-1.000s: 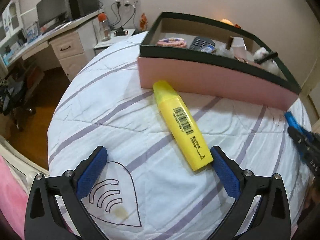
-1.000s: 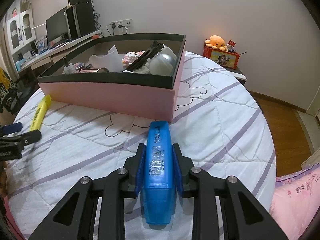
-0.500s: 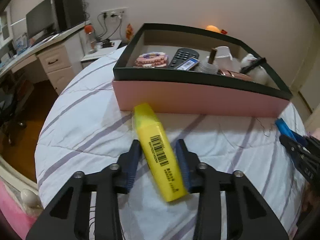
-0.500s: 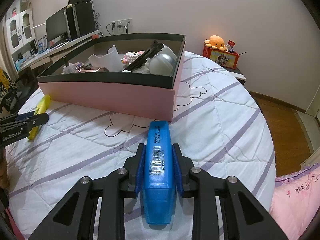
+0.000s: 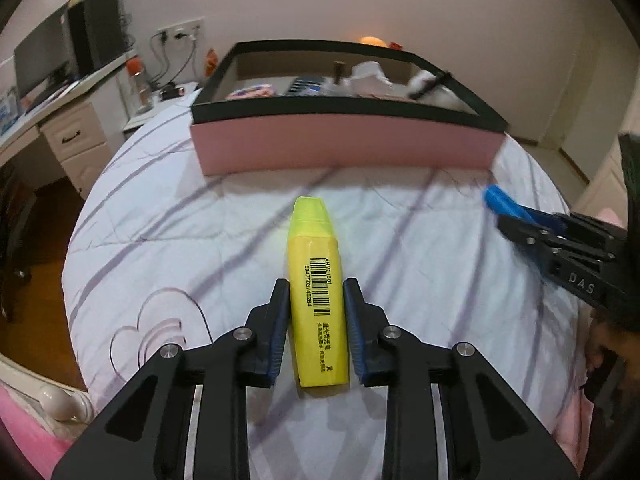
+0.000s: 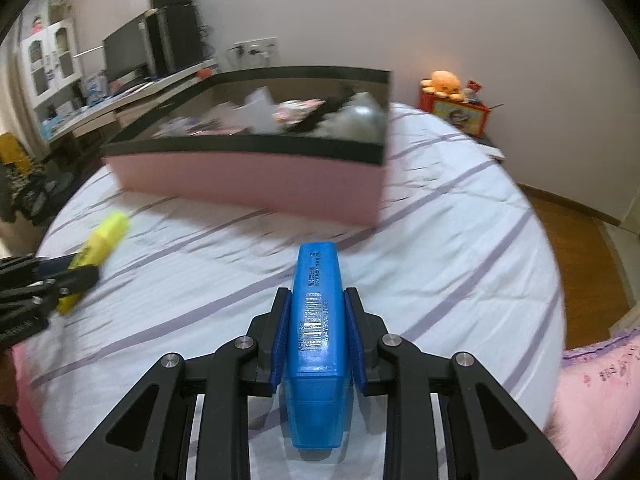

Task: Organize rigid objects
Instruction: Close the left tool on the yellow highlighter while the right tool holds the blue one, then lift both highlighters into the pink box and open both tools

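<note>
My left gripper (image 5: 315,292) is shut on a yellow highlighter (image 5: 316,280) and holds it above the white striped bedspread (image 5: 200,220). My right gripper (image 6: 316,300) is shut on a blue highlighter (image 6: 316,312), also held above the bed. The pink box with a black rim (image 5: 344,148) stands ahead, filled with several small items. In the right wrist view the box (image 6: 256,180) is ahead left, and the left gripper with the yellow highlighter (image 6: 100,240) is at far left. The right gripper with the blue highlighter (image 5: 508,206) shows at right in the left wrist view.
A desk with a monitor (image 5: 52,68) and drawers stands left of the bed. A bedside table with a bottle (image 5: 138,84) is behind the box. An orange plush on a red box (image 6: 452,100) sits at the right. Wooden floor (image 6: 580,248) lies past the bed's edge.
My left gripper closed on the yellow highlighter and lifted it off the bed. My right gripper, holding the blue highlighter, rose too; the box looks farther and blurred by motion.
</note>
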Tool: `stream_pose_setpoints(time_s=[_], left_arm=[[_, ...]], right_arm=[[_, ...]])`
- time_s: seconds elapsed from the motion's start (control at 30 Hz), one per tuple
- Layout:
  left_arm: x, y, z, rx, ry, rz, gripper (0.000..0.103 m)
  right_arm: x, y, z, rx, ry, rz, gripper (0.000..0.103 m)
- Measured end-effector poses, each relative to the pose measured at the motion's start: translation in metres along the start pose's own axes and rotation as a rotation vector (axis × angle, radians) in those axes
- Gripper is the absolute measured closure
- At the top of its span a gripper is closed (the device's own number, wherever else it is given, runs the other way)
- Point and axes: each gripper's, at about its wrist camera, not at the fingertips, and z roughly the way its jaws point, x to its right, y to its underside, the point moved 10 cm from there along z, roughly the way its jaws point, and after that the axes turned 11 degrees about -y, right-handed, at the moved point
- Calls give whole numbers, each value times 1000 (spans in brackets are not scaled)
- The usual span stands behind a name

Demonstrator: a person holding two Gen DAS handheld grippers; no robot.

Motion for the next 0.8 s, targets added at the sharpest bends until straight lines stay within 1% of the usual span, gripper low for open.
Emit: stream_pose_setpoints(time_s=[0.1, 0.17, 0.23, 0.4, 0.5, 0.57, 0.63, 0.67, 0.7, 0.8], left_arm=[[-1, 2, -1, -1, 4, -6, 75], [-2, 1, 1, -4, 6, -18, 75], [-3, 1, 2, 0, 10, -24, 74], [-2, -1, 5, 18, 4, -29, 65], [2, -3, 7, 44, -17, -5, 64], [2, -3, 7, 55, -15, -2, 65], [0, -3, 7, 55, -10, -5, 68], [-1, -3, 6, 55, -7, -5, 70], [-2, -3, 6, 56, -10, -6, 75], [-4, -3, 5, 53, 4, -13, 76]], right_arm=[[-25, 5, 3, -9, -50, -16, 76], [-36, 6, 6, -15, -67, -26, 76], [-38, 6, 8, -11, -51, -30, 76], [-35, 9, 3, -8, -42, -21, 76], [-34, 10, 2, -10, -35, -32, 76], [-34, 11, 2, -15, -31, -46, 75], [-35, 12, 3, -15, -27, -55, 72], [-36, 12, 3, -17, -27, -60, 69], [-37, 13, 3, -18, -22, -67, 66], [-39, 15, 2, -13, -13, -81, 66]])
